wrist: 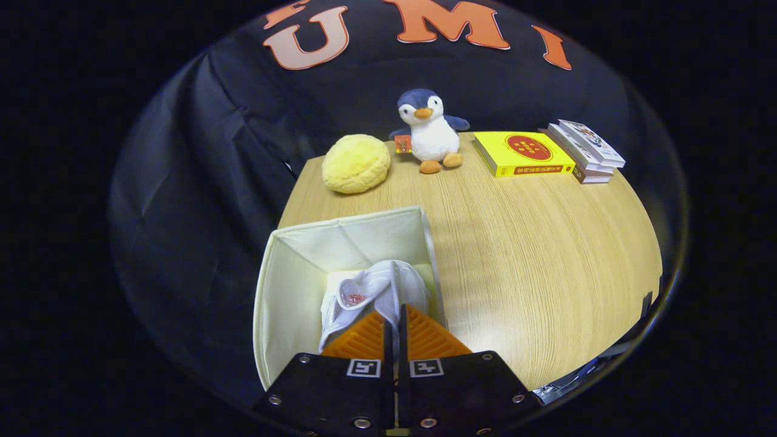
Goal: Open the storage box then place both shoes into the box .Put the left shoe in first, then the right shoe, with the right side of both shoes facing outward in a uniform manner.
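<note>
Gripper view has my gripper (396, 315) clenched on the white shoe (376, 291), which hangs just ahead of the fingers, inside the open storage box (291, 267) on the bench (534, 255), so release is straight down.

Bright, sharp (edges fisheye-bent)
</note>
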A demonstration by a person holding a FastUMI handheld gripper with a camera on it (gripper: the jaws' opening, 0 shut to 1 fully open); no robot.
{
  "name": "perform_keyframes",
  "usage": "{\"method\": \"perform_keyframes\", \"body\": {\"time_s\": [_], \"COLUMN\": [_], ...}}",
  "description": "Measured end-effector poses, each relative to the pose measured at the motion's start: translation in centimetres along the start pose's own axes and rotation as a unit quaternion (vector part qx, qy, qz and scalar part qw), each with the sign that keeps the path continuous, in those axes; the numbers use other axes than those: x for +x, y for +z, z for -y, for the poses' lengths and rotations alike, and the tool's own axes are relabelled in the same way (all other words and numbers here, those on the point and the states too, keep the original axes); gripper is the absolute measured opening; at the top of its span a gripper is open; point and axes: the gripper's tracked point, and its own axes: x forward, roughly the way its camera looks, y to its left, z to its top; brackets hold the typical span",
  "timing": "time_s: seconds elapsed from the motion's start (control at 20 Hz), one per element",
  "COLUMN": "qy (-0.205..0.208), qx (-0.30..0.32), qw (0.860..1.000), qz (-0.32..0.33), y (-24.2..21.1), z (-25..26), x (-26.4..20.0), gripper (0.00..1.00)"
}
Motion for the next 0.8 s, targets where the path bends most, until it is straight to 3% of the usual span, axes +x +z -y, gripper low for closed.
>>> {"method": "perform_keyframes", "body": {"time_s": [0.1,0.3,0.45,0.65,0.8], "qy": [0.011,0.036,0.078,0.104,0.113], "qx": [-0.011,-0.029,-0.026,-0.038,-0.045], "qw": [0.999,0.999,0.996,0.994,0.990], "qz": [-0.029,-0.027,-0.036,0.010,0.065], "y": [-1.9,-1.1,-1.1,1.8,4.8], "z": [-0.1,-0.7,-1.4,-0.2,1.7], "x": [0.7,0.0,-1.1,-3.2,-5.5], "gripper": [0.05,0.17,0.20,0.28,0.40]}}
